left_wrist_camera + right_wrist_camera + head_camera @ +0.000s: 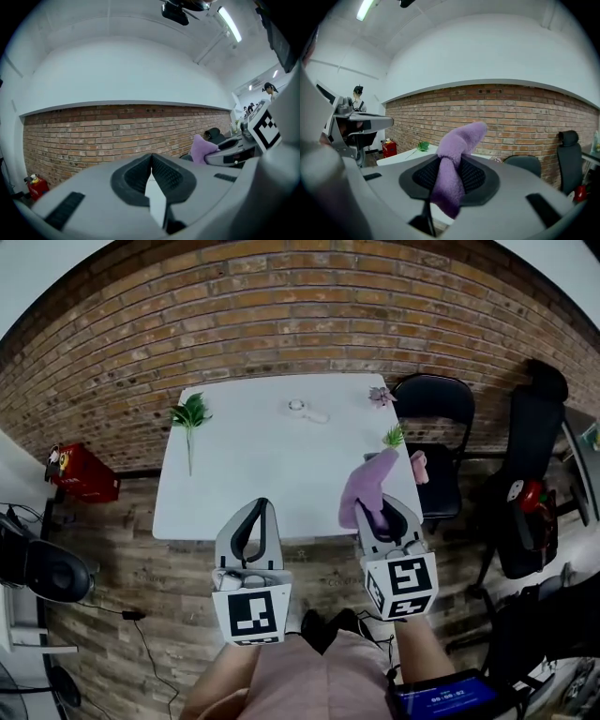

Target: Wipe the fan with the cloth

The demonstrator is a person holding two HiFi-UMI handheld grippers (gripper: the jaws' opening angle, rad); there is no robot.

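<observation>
In the head view a small white fan lies near the far edge of the white table. My right gripper is over the table's near right corner, shut on a purple cloth that sticks up past its tips. The right gripper view shows the cloth pinched between the right gripper's black pads, one end hanging down. My left gripper is at the table's near edge, shut and empty. In the left gripper view its pads meet, with the cloth off to the right.
A green leafy sprig lies at the table's far left. A small flower, a green sprig and a pink item sit along its right edge. A black chair stands right of the table, a red box left, against the brick wall.
</observation>
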